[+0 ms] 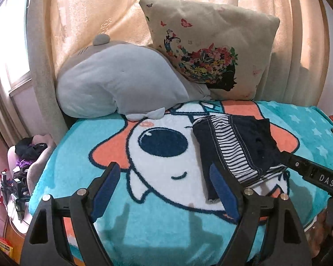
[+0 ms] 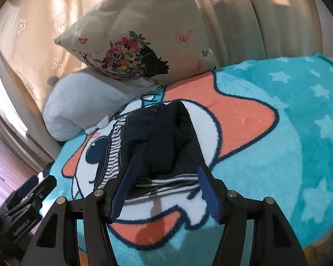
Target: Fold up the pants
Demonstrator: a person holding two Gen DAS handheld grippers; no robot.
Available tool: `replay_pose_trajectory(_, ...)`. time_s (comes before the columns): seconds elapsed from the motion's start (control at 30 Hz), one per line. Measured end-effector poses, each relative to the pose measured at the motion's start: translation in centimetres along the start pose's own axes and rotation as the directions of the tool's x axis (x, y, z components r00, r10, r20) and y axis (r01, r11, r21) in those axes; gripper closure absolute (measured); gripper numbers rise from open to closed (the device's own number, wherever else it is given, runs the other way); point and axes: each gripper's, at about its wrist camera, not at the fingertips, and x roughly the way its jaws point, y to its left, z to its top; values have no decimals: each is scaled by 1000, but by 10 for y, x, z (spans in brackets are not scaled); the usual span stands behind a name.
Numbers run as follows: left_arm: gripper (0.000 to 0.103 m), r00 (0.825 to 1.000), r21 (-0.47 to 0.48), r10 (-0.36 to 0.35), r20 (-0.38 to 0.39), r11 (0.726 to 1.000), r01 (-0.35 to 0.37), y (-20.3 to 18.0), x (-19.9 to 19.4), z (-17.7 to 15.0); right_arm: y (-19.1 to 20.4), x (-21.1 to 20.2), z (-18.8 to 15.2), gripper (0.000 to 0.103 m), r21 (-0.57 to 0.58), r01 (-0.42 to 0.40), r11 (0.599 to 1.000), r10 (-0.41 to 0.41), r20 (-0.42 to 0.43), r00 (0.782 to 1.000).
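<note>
Tilting downward, both tools stood wide and empty: left tool [image 1: 166, 190] beside the folded pants [image 1: 237, 148], right tool [image 2: 164, 190] before them on the blanket [image 1: 157, 235]

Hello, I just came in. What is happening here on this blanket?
A person is folding pants with a pair of tongs in each hand. The dark pants, with a striped lining showing, lie folded into a compact bundle on the cartoon blanket. Both the left tongs and the right tongs are open and hold nothing. A flowered pillow and a grey plush toy sit behind.
</note>
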Motion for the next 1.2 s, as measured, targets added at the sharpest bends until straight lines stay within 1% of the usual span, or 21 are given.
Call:
replay_pose_trajectory(0.13, 19, 1000, -15, -24, -6, 1000, 24, 4, -4, 0, 9, -5, -2, 35, -50, 55, 997, -55, 10, 998)
replay_pose_trajectory(0.23, 18, 999, -25, -44, -13, 999, 44, 6, -6, 0, 14, -8, -3, 33, -75, 80, 994, -79, 17, 997)
replay_pose_trajectory(0.47, 18, 998, -39, -64, -26, 997, 63, 10, -5, -1, 21, -7, -5, 32, -112, 112, 987, -112, 13, 994)
replay_pose_trajectory(0.8, 18, 995, -53, -71, -74, 996, 67, 12, 14, 0, 17, 6, -6, 32, -113, 126, 986, -129, -15, 992)
replay_pose_trajectory(1.03, 18, 992, -60, -59, -109, 997, 52, 10, 30, 4, 9, 15, -3, 32, -102, 124, 987, -127, -31, 991)
replay_pose_trajectory(1.1, 18, 992, -67, -52, -113, 997, 45, 13, 34, 9, 6, 15, 0, 31, -95, 117, 989, -120, -28, 992)
replay_pose_trajectory(1.2, 18, 992, -88, -49, -119, 995, 38, 18, 42, 18, 2, 10, 12, 31, -81, 96, 992, -97, -1, 995)
